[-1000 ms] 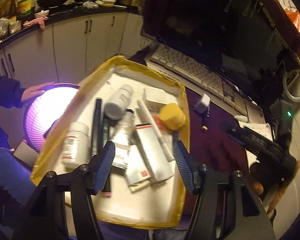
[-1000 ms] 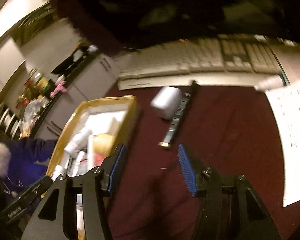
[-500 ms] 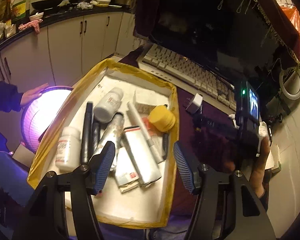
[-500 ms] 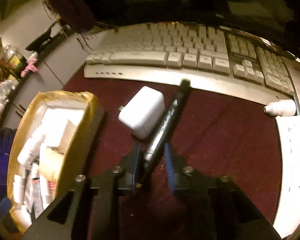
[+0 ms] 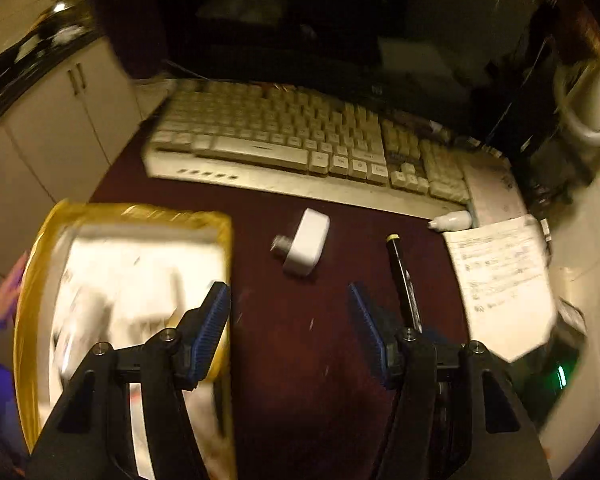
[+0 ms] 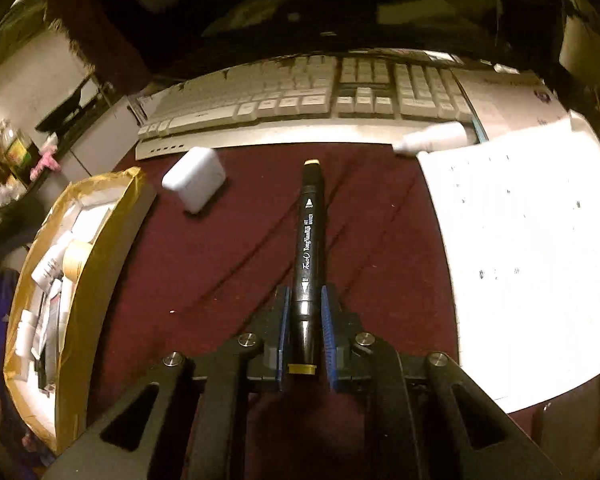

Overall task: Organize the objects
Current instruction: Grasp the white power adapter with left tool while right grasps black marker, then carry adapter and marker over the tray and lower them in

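Note:
My right gripper is shut on a black marker with yellow end caps and holds it pointing toward the keyboard, above the dark red desk mat. The marker also shows in the left wrist view, just right of my left gripper, which is open and empty over the mat. A white charger block lies on the mat ahead of the left gripper; it also shows in the right wrist view. A yellow-taped box tray holding several bottles, tubes and pens sits at the left, also in the left wrist view.
A white keyboard lies across the back of the mat, with a dark monitor behind. A small white bottle lies by the keyboard's right end. A printed paper sheet covers the right side. Kitchen cabinets stand at the far left.
My right gripper closed on the black marker and lifted it off the mat away from the charger. My left gripper swung right from over the tray to over the mat.

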`<state>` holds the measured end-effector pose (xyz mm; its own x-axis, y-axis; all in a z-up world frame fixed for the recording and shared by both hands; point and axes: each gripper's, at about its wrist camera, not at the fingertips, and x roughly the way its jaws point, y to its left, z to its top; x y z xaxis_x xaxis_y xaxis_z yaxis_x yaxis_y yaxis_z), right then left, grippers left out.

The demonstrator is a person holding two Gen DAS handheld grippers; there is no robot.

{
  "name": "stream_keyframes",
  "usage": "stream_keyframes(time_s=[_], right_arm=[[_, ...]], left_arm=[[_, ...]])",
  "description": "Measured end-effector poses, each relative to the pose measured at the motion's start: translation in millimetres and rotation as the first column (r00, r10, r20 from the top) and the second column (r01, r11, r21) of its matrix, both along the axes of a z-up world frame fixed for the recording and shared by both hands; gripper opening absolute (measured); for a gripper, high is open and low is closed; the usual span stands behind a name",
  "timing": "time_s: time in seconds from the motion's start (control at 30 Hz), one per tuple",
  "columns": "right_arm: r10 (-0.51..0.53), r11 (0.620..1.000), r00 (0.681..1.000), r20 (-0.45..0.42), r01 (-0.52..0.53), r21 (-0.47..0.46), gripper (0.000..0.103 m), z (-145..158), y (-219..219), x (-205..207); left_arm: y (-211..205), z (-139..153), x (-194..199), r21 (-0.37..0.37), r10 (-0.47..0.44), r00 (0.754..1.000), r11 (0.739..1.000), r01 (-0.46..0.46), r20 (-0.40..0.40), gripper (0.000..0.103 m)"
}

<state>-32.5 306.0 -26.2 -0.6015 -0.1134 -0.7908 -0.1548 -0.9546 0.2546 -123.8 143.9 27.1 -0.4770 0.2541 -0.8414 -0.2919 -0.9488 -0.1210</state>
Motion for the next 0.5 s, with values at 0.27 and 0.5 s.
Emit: stream_keyframes(time_s=[0.27,0.5], right_arm=[[0.014,0.999,0.998,-0.054,-0.016,-0.029,0.014,-5.6,-2.2,-1.1],[0.01,0.992,0.998,-0.062,-0.017,-0.121,0.014,-8.3,6.3,-3.9]], left_arm=[[56.4,-34.4,-52.7,-0.188,-0.037,0.999,0.981,0.041,0.025,0.05],[68.3,-55.3,-54.9,-0.246,-0.029,0.997,0.968,0.044,0.065,0.022]])
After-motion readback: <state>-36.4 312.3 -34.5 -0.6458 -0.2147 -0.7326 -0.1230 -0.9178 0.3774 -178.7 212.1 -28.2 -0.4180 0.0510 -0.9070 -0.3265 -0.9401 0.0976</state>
